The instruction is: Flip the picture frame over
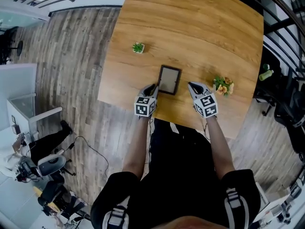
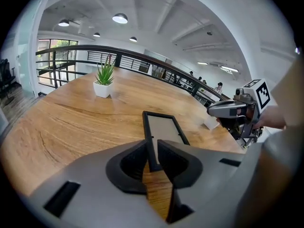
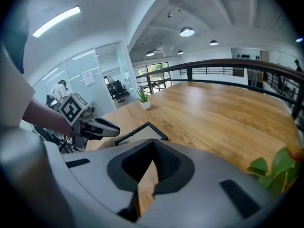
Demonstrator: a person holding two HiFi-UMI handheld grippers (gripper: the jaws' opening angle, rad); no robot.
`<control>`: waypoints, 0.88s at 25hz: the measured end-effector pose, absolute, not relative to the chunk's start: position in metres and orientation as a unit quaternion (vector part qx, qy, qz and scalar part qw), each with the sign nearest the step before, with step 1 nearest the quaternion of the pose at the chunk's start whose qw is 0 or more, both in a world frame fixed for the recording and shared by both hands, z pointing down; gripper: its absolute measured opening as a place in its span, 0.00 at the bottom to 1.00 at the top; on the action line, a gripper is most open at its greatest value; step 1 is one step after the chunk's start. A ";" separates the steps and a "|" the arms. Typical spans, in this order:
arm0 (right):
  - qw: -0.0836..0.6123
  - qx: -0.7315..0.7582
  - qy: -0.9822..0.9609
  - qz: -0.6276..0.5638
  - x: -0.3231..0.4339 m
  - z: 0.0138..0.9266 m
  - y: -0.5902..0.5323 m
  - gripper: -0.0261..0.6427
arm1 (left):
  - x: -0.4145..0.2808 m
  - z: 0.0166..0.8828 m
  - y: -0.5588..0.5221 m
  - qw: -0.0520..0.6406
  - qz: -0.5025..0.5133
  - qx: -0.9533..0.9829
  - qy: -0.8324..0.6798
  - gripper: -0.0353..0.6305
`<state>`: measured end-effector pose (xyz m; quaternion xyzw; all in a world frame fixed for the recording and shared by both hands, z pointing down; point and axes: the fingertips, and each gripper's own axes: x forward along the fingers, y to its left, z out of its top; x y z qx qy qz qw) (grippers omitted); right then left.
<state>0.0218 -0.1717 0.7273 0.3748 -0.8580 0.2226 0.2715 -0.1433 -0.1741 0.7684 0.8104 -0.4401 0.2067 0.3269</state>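
1. While the black rectangular picture frame [image 1: 169, 79] lies flat on the wooden table [image 1: 190, 27], the left gripper [image 1: 153, 87] reaches its near left corner.
2. Seen in the left gripper view, the left gripper's jaws stand only narrowly apart, and the frame's left rail runs into the gap between them.
3. Whether the pads actually press on that rail I cannot tell; the rail nearly fills the gap.
4. Inside its black border the frame shows a pale panel facing up.
5. The right gripper [image 1: 190, 85] has its jaws together with nothing between them; in the right gripper view only bare wood shows beyond the tips.
6. It hovers just to the right of the frame, apart from it, with its tips angled down toward the table.
7. Both grippers slope forward and downward, their marker cubes toward the person.
8. The person stands at the table's near edge with both forearms stretched forward, the frame between the two grippers.
9. A small green plant in a white pot [image 1: 138, 47] stands further back on the left, well apart from the frame.
10. A cluster of orange flowers with green leaves [image 1: 223, 85] sits just to the right of the right gripper.
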 end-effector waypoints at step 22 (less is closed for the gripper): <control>0.294 0.375 -0.849 0.228 0.030 0.736 -0.161 0.05 | -0.130 0.797 -0.192 0.352 0.244 0.787 -0.443 0.16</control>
